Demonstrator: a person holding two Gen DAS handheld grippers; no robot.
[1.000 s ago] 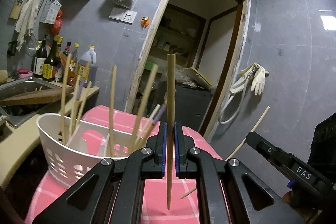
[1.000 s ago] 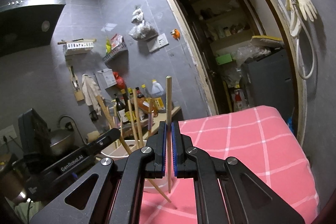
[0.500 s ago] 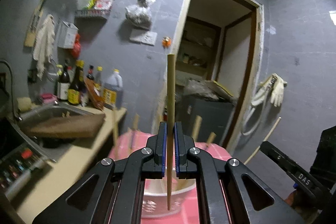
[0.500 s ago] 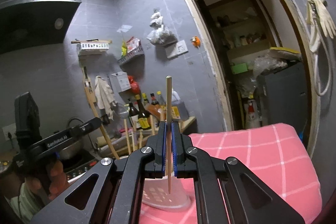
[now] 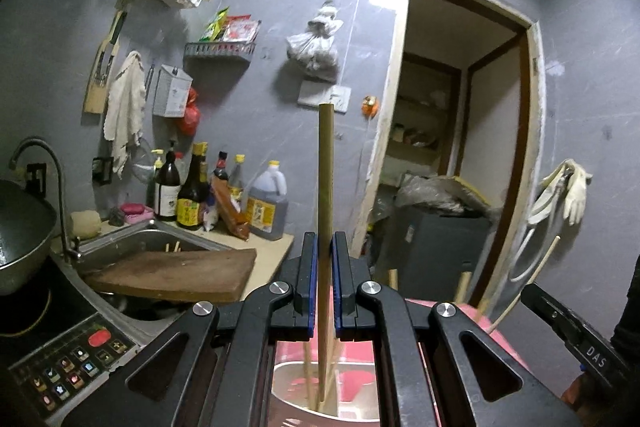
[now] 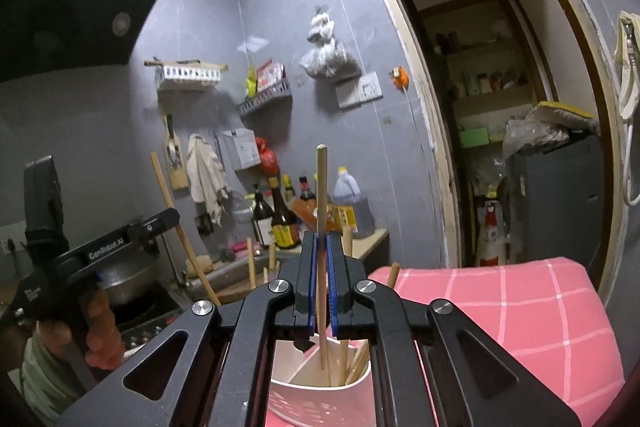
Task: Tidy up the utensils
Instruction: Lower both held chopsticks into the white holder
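Both hand-held grippers pinch an upright chopstick – left [image 5: 325,283] holds its chopstick [image 5: 325,195], right [image 6: 322,279] its own [image 6: 321,211]; the white utensil basket [image 6: 320,393] sits directly below both tips, approx. equally near.

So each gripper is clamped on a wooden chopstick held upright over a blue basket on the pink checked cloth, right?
Not quite: the basket is white, not blue, as the right wrist view shows. The rest holds: the left gripper and right gripper each clamp an upright chopstick above it, on the pink checked cloth.
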